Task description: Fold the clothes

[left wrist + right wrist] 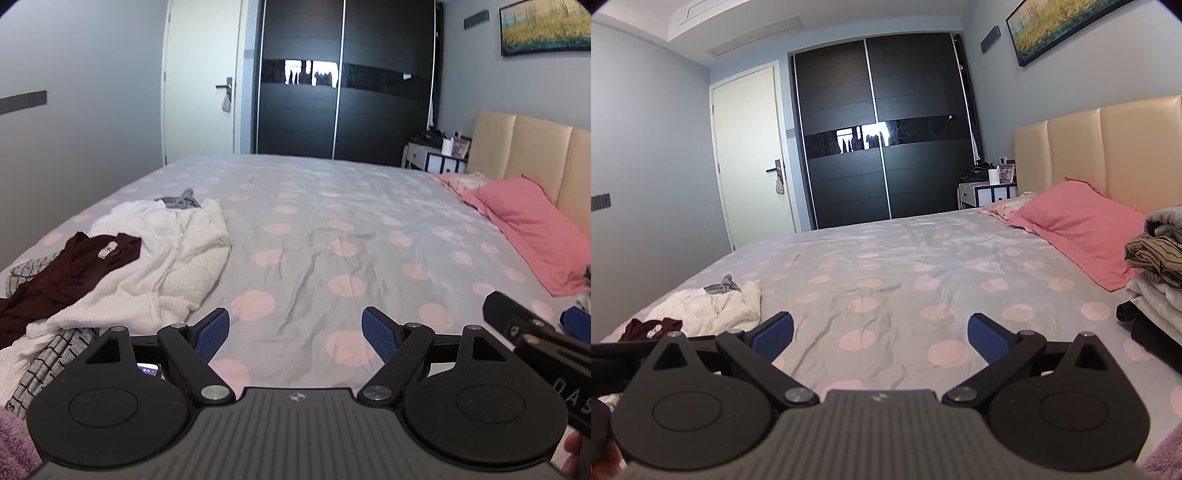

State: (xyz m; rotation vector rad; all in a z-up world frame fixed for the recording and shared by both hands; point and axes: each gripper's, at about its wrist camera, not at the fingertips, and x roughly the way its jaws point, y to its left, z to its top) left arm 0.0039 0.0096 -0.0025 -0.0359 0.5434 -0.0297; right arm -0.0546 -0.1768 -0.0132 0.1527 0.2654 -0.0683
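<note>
I have both grippers over the bed (pixel 317 229), left gripper (pixel 295 332) and right gripper (pixel 881 338), jaws released and grasping nothing. The unfolded clothes lie heaped to my left: a white garment (pixel 166 254) under a maroon top (pixel 70 273). A folded stack (pixel 1156 273) sits at right, beside the pink pillow (pixel 1078 229).

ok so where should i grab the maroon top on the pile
Grip the maroon top at its collar edge beside the white label, coming from the right with the left tool. It lies topmost on the white garment, and that edge looks raised and free.
</note>
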